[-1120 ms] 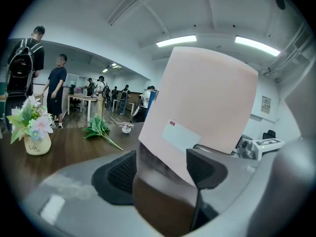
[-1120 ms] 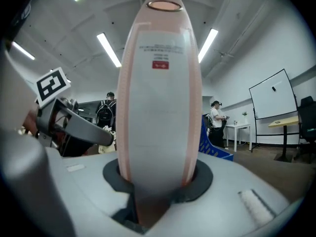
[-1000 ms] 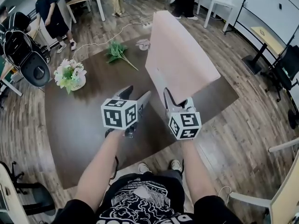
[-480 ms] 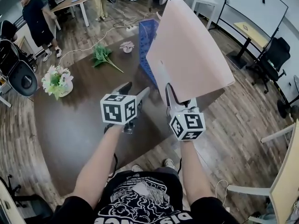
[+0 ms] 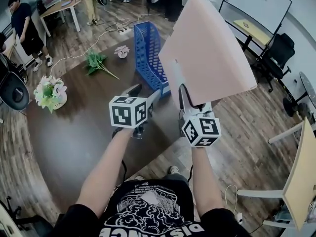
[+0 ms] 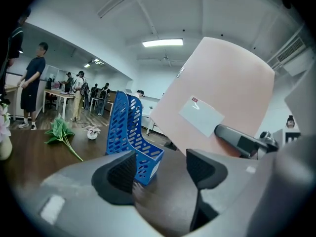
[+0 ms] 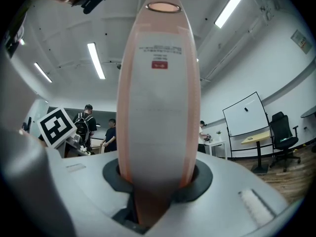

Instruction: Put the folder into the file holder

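**Grippers.** The right gripper (image 7: 158, 179) was clamped on the lower end of the pink folder (image 5: 210, 48), with a pad pressed against each face. The left gripper (image 6: 160, 169) held nothing. Its jaws stood partly apart, with only table top showing between them.

**Folder.** The folder was raised clear of the table (image 5: 74, 132), slanting up toward 1 o'clock from the right gripper in the head view.

**Edges and clearance.** The right gripper hung over the table's near right edge. Wood floor lay open from 3 to 5 o'clock of it. An office chair (image 5: 276, 53) stood well apart at 2 o'clock. Bare table top ran toward 9 o'clock from the left gripper.

**Containers.** The blue mesh file holder (image 5: 148, 58) stood upright on the table at 12 o'clock from the left gripper. Its open top faced up, and it stood apart from the folder, at the folder's 9 o'clock. A flower pot (image 5: 48, 93) holding white and pink blooms stood near the table's far left edge. A loose green sprig (image 5: 96, 62) lay between the pot and the holder.
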`<move>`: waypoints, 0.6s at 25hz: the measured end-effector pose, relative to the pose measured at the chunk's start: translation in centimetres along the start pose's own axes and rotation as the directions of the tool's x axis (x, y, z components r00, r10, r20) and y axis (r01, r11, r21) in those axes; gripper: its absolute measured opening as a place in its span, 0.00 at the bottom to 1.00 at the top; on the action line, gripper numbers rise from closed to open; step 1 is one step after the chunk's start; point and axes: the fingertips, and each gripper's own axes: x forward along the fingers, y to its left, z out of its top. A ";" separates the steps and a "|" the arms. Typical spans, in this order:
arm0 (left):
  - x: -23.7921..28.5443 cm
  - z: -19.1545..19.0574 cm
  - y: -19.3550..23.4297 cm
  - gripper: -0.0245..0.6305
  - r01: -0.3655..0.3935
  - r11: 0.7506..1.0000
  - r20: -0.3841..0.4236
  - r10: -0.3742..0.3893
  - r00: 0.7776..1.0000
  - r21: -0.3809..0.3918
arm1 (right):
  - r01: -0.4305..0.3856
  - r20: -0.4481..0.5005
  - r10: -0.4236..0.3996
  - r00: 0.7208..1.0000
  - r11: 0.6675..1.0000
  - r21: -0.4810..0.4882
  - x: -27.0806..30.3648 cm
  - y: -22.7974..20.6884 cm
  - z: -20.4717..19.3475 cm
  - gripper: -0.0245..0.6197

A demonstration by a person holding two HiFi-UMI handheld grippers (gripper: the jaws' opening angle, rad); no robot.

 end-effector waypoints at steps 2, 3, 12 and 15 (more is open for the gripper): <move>0.3 -0.1 0.0 0.54 0.011 1.000 -0.004 -0.011 1.000 -0.001 | 0.008 0.002 -0.008 1.000 1.000 -0.006 0.3 -0.2 0.3 0.25; 0.5 -0.1 0.0 0.54 0.014 1.000 -0.005 -0.014 1.000 -0.002 | 0.010 0.003 -0.010 1.000 1.000 -0.005 0.6 -0.3 0.4 0.25; 2.1 0.3 2.3 0.54 -0.062 0.998 -0.007 0.062 0.998 -0.012 | -0.054 -0.035 0.055 0.998 0.998 0.007 5.0 -1.4 -0.6 0.25; 2.7 1.0 2.8 0.54 -0.094 0.995 0.001 0.094 0.996 -0.015 | -0.084 -0.044 0.084 0.995 0.996 0.009 6.7 -1.9 -0.7 0.25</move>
